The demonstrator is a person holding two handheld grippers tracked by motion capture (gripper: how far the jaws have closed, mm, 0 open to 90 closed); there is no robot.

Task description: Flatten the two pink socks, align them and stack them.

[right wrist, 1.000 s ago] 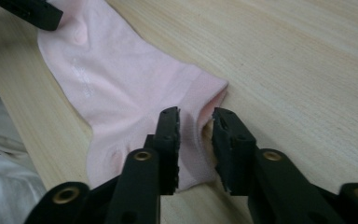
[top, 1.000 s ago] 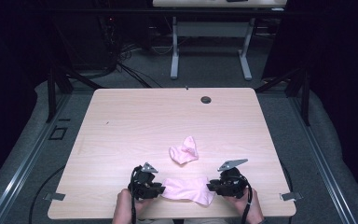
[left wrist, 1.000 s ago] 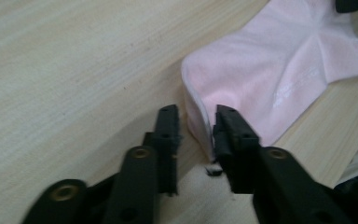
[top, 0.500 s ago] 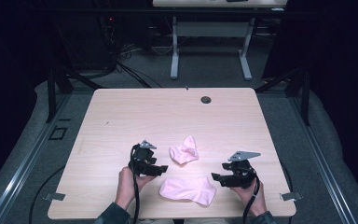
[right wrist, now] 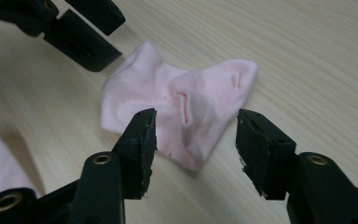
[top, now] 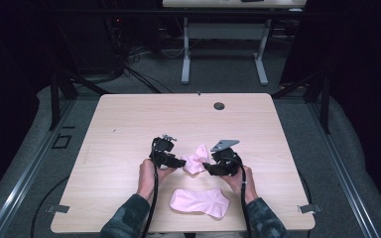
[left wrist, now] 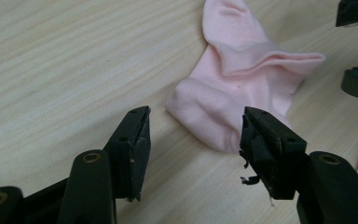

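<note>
A crumpled pink sock (top: 195,159) is flanked by the left hand-held gripper (top: 174,162) and the right hand-held gripper (top: 209,167), both spread wide and empty. A flattened second sock (top: 201,202) is seen at the surface's (top: 129,124) near edge (seemingly finished); the crumpled one is not yet gripped.

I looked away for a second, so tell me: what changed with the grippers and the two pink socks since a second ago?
Both grippers let go of the flat pink sock near the table's front edge and moved forward. The left gripper and right gripper now flank the crumpled pink sock, jaws open, not yet gripping it. The flat sock lies released; the crumpled sock and the wooden table stayed put.
</note>
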